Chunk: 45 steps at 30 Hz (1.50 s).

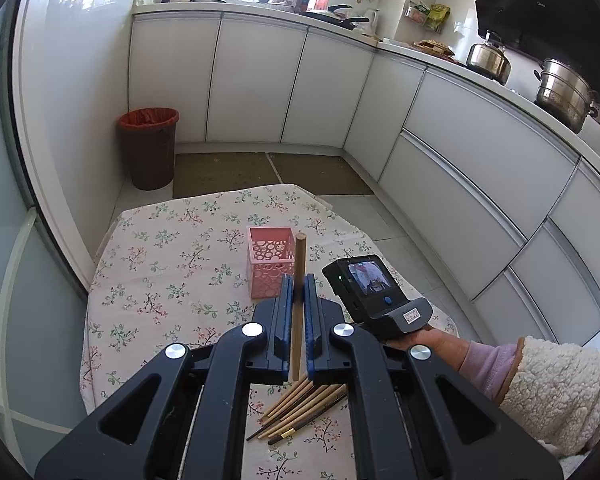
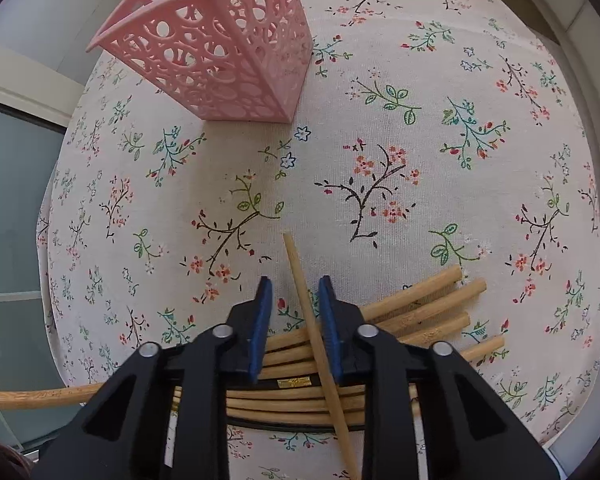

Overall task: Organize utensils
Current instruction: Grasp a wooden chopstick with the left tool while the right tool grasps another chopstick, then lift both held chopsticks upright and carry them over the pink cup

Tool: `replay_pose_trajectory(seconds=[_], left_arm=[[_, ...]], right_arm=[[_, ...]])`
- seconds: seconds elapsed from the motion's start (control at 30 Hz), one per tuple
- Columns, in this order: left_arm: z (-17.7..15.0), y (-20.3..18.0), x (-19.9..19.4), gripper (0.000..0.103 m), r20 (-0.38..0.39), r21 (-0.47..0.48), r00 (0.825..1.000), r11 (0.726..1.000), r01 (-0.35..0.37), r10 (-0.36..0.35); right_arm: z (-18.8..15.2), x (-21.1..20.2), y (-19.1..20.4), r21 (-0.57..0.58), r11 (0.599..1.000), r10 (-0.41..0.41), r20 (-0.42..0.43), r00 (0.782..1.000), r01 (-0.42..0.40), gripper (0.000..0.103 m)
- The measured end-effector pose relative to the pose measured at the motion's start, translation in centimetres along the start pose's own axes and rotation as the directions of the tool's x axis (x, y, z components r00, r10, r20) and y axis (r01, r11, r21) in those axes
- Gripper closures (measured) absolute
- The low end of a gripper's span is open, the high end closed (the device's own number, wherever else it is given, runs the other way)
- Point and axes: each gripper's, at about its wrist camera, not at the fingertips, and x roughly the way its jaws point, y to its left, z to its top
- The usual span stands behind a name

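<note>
Progress early: pink perforated plastic basket [image 1: 270,258] mid-table looks empty, left gripper [image 1: 299,280] clamps one upright bamboo chopstick [image 1: 299,304], right gripper [image 2: 295,286] gapes over the chopstick pile [image 2: 416,312] at near edge.

My two grippers are black with blue pads; the left gripper [image 1: 299,284] shows them low in the frame's centre, the right gripper [image 2: 295,294] likewise. The chopstick [image 1: 299,304] between my left pads is plain tan wood. The basket [image 2: 216,52], upper left, is pale pink with a cut-out circle pattern. The tablecloth [image 2: 420,160] is cream, printed with dark twigs, green leaves and small red-pink blossoms. The loose chopsticks [image 2: 416,312] are tan, a few dark with gold bands.
</note>
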Motion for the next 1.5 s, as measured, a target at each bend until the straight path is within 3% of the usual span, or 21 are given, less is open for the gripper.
replay_pose_trajectory(seconds=[0.3, 0.67, 0.9, 1.17, 1.33, 1.5], left_arm=[[0.1, -0.3, -0.2, 0.098, -0.005, -0.007, 1.0, 1.0, -0.001, 0.001], [0.2, -1.9, -0.1, 0.098, -0.003, 0.001, 1.0, 1.0, 0.001, -0.001], [1.0, -3.2, -0.2, 0.098, 0.01, 0.005, 1.0, 1.0, -0.018, 0.018], [4.9, -4.2, -0.5, 0.098, 0.085, -0.016, 0.994, 0.997, -0.07, 0.071], [8.4, -4.1, -0.2, 0.098, 0.165, -0.051, 0.978, 0.991, -0.123, 0.13], [11.3, -3.9, 1.5, 0.099, 0.209, -0.073, 0.96, 0.982, -0.177, 0.188]], right_arm=[[-3.2, -6.2, -1.4, 0.01, 0.999, 0.032, 0.16, 0.987, -0.034, 0.098], [-9.9, -15.8, -1.8, -0.016, 0.998, 0.064, 0.373, 0.926, -0.063, 0.098], [-11.2, -20.8, -2.5, -0.003, 0.995, 0.094, 0.441, 0.893, -0.103, 0.098], [-9.5, -28.2, -2.8, -0.002, 0.992, 0.101, 0.585, 0.805, -0.123, 0.098], [-6.9, -32.2, -3.7, 0.018, 0.985, 0.115, 0.677, 0.727, -0.173, 0.097], [-3.7, -34.7, -3.6, 0.005, 0.98, 0.132, 0.737, 0.663, -0.201, 0.097]])
